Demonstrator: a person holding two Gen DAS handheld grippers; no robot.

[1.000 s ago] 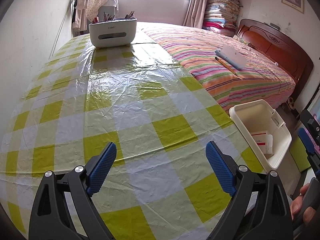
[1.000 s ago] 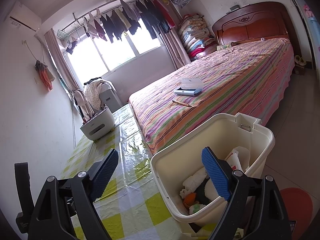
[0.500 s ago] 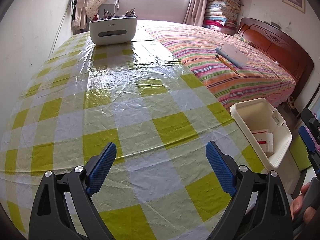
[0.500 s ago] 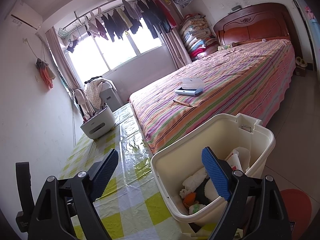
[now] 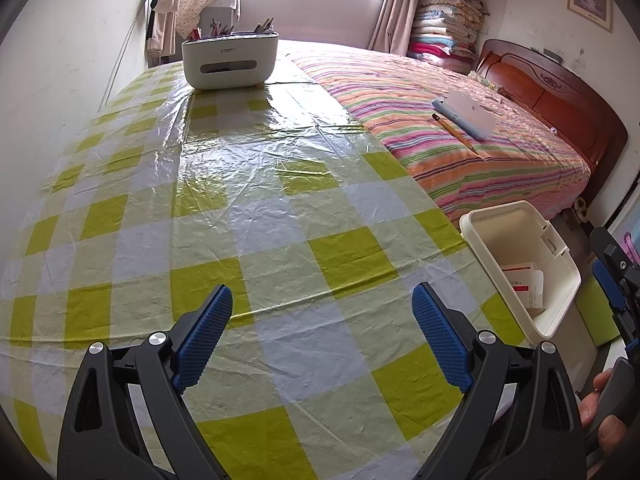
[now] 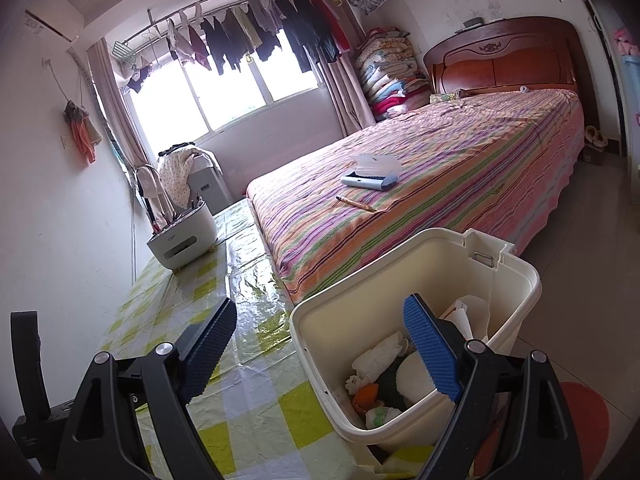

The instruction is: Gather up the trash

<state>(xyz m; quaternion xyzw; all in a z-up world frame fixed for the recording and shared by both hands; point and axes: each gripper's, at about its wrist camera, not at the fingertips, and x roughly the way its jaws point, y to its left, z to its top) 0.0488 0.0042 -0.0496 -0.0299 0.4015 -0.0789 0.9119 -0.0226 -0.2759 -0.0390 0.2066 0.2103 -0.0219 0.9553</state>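
right gripper point(image 6: 320, 330) jaws apart, empty | cream bin point(image 6: 516, 276) beside table point(image 6: 256, 408), holds trash point(image 6: 380, 360)

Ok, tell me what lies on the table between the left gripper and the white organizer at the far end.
Nothing: in the left wrist view, only bare checked tablecloth stretches from the left gripper to the white organizer.

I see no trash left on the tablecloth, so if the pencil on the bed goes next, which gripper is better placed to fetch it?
Right, probably. The right gripper hangs open over the bin on the bed side, facing the pencil. The left gripper, also open, points at bare tablecloth.
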